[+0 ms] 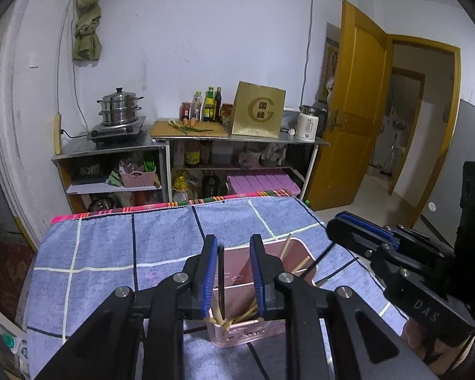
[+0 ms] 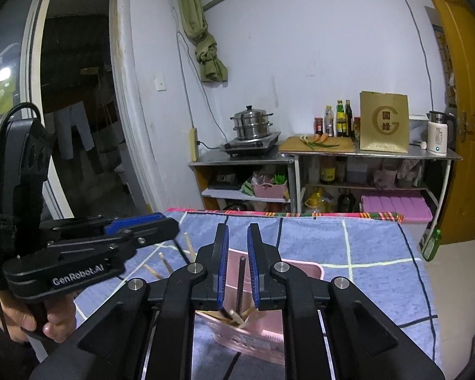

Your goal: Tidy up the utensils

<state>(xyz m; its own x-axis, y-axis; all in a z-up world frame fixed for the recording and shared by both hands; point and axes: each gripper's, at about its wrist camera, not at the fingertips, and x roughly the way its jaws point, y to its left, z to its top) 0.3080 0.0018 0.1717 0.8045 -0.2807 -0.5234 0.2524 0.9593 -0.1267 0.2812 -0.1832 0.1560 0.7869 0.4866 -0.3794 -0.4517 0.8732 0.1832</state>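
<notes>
So both dark chopsticks look dropped into the pink bin, low centre of frame on the counter. Left gripper and right gripper fingers are spread, pinching nothing. Next I'd lift clear without snagging.

One pink basket, two tools, left tool, right tool, one steamer pot, one gold box
</notes>
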